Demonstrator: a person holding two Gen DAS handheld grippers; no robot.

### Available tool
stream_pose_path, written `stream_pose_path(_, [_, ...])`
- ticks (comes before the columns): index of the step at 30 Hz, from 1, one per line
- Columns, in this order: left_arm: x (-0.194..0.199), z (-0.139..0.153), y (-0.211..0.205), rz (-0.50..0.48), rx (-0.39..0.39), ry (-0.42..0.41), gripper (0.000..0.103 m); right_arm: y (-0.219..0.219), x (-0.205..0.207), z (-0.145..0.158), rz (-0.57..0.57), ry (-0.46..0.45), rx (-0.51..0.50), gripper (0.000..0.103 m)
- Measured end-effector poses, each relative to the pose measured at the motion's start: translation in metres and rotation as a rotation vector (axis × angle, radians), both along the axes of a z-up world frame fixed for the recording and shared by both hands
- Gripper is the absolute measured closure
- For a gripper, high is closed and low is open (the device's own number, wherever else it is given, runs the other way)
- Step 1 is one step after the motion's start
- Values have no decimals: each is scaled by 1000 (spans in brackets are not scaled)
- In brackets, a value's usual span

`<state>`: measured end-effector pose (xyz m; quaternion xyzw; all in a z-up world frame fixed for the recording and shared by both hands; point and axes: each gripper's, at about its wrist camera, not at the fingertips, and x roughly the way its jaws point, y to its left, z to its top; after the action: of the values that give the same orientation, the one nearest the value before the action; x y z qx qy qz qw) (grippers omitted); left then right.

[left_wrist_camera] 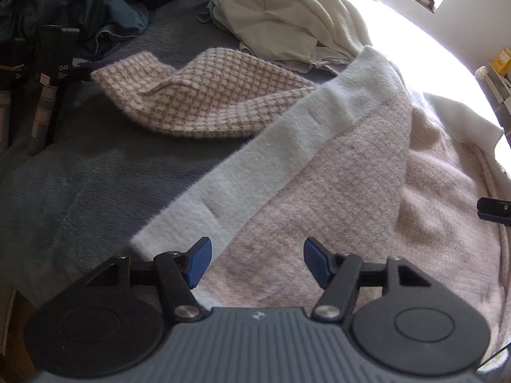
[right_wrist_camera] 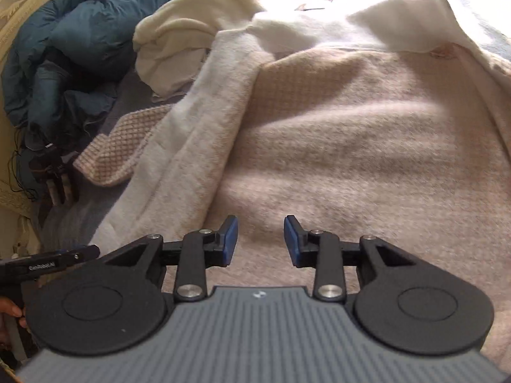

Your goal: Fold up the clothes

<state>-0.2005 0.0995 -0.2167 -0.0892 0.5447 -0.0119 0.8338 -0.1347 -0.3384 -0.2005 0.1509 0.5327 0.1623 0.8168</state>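
A fuzzy pink-and-cream houndstooth garment lies spread on the grey bed cover, one front panel folded over so its pale inside and white band show. Its patterned sleeve stretches out to the left. My left gripper hovers over the garment's near edge, jaws open, nothing between the blue pads. In the right wrist view the same garment fills the frame, with the sleeve at left. My right gripper is open above the fabric, its pads holding nothing.
A cream garment pile and a teal quilted jacket lie at the back of the bed. Dark folded items sit at the left edge. Bright sunlight washes out the far right. A hand with the other gripper's handle shows at lower left.
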Motion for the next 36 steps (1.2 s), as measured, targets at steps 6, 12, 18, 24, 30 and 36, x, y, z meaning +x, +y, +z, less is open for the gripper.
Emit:
stream_pose_path(6, [31, -30, 49, -14, 33, 32, 28, 102, 42, -17, 34, 57, 181, 64])
stream_pose_path(12, [49, -63, 59, -134, -44, 123, 50, 140, 80, -62, -27, 202, 198, 63])
stream_pose_path(18, [41, -70, 49, -272, 21, 107, 75, 140, 96, -112, -132, 335, 191, 63])
stream_pose_path(24, [26, -48, 46, -252, -46, 32, 94, 135, 97, -132, -220, 396, 260, 62])
stream_pose_path(30, [0, 26, 18, -315, -327, -152, 95, 120, 92, -122, -243, 372, 312, 62])
stream_pose_path(36, [-34, 66, -67, -538, -501, -212, 95, 74, 75, -79, -326, 237, 383, 56])
